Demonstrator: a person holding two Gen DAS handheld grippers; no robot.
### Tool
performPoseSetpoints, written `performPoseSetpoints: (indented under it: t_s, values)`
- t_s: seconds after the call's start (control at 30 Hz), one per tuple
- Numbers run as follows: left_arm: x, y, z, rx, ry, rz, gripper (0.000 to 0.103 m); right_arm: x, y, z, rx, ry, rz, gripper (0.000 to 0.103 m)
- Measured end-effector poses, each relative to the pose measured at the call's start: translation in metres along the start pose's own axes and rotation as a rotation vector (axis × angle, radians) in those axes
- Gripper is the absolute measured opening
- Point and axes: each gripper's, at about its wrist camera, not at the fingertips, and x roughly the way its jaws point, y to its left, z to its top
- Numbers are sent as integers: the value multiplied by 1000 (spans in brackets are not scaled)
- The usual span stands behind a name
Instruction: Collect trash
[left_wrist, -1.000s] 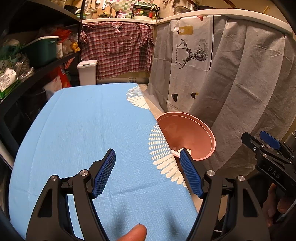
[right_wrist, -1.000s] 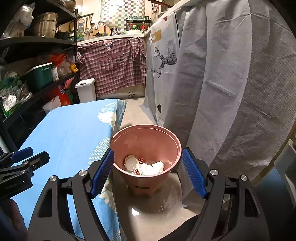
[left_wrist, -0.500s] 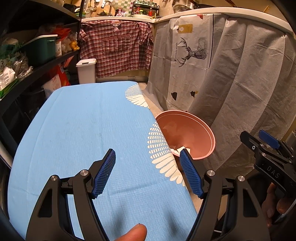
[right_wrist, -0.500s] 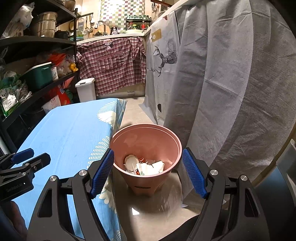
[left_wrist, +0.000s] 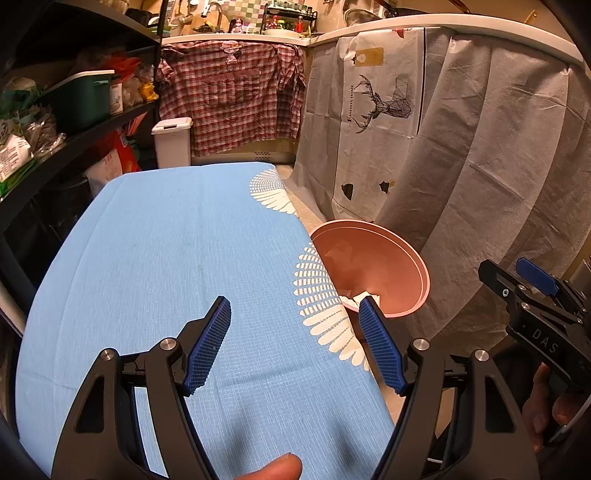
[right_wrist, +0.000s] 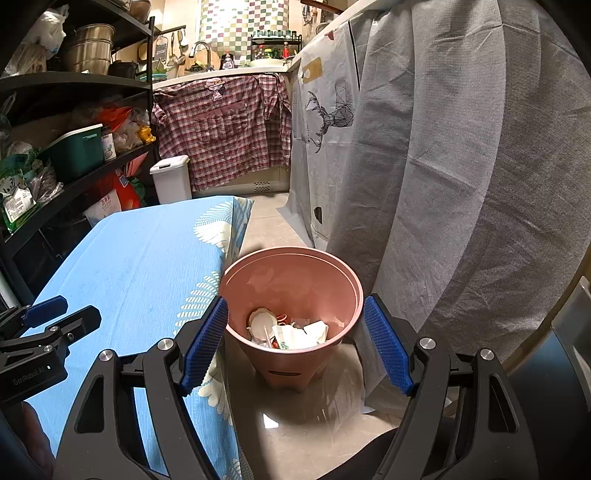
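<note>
Nothing has moved since the earlier frames: we hold both tools where they were, and the bin and cloth sit unchanged. Our left gripper (left_wrist: 295, 347) hangs over the blue tablecloth (left_wrist: 166, 266), its blue pads spread wide with only bare cloth between them. Our right gripper (right_wrist: 295, 345) points down over the floor beside the table, jaws likewise spread apart and pinching nothing.

We see the pink bin (right_wrist: 291, 291) standing upright on the tiled floor (right_wrist: 295, 424), just beside the hanging edge of the cloth and close to the grey drape (right_wrist: 461, 184) on its other side. Inside it lies the trash (right_wrist: 291, 332): a round pale lid, crumpled white paper and small reddish bits at the bottom. From the left view, only the bin's rim and inner wall show past the table edge, with a scrap of white paper peeking out.

A fingertip (left_wrist: 273, 469) shows at the bottom edge of the left view.
</note>
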Motion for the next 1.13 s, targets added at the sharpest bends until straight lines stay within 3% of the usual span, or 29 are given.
performPoseSetpoints:
  t_s: [1.13]
  values:
    - [-1,0,2,14,-2,9,70,0,0,0,1,-1,0,75]
